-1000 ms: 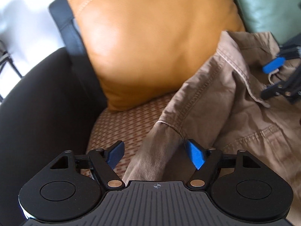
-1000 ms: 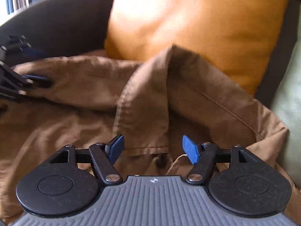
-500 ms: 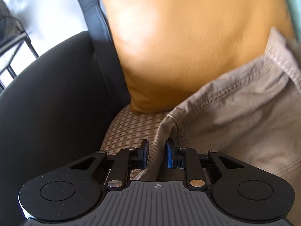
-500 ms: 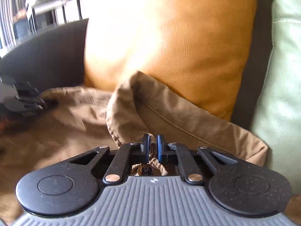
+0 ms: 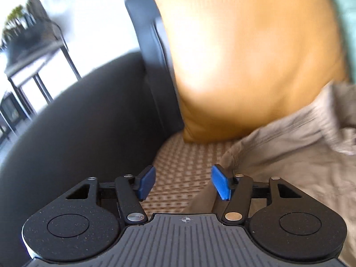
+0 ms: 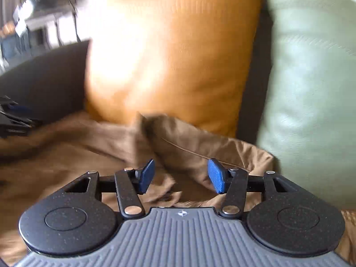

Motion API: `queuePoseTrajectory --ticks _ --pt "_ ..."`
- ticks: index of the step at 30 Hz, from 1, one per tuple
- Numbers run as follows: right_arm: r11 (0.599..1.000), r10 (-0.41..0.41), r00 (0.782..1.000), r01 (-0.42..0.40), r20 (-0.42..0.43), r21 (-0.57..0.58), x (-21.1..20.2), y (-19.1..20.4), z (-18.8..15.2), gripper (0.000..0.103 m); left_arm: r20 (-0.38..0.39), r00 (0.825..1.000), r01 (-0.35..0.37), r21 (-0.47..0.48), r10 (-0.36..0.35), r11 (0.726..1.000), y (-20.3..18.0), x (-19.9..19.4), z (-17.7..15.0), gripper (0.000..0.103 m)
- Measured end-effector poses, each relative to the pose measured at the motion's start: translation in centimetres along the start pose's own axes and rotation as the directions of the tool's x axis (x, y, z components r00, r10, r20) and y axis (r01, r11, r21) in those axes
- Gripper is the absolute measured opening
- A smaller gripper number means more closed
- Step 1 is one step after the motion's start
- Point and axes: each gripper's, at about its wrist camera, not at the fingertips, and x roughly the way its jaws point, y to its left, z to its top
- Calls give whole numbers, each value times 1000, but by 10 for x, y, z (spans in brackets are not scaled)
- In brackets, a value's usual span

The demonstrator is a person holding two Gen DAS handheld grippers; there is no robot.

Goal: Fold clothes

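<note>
The black sofa (image 5: 73,133) carried the mustard cushion (image 5: 244,55), and the brown shirt (image 6: 93,155) lay crumpled on the seat right below that cushion, a pale green cushion (image 6: 311,77) beside it. Left gripper (image 5: 182,183) and right gripper (image 6: 181,176) were both spreading, nothing pinched. I'd flatten the collar end out below the cushion before regrabbing, honestly.
</note>
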Motion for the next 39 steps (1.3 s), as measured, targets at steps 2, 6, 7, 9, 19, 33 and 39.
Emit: queuePoseTrajectory --ticks 2,6,7,9,19,33,39 --pt "998 55 998 -55 37 25 -56 6 -7 68 35 998 48 4 -48 999 14 -50 -13 72" --pt "987 147 987 -151 64 59 -147 40 -43 71 76 993 91 35 -93 995 29 -147 -55 77" --pt "981 173 983 -178 70 73 -166 51 -55 72 71 992 98 45 -101 994 31 -168 -68 77" --pt "968 220 972 -228 79 109 -200 68 -82 72 56 993 99 49 -101 994 30 -201 -97 77" --pt "867 383 923 -349 -30 356 -239 146 -198 51 -58 994 92 -67 -95 994 17 -289 -261 77" --pt "892 382 906 -310 -184 329 -219 184 -242 53 -81 986 146 -11 -146 989 -9 -280 -321 78" --pt "824 454 887 -384 -81 416 -212 178 -243 56 -50 985 161 -70 -165 984 -11 -269 -316 77"
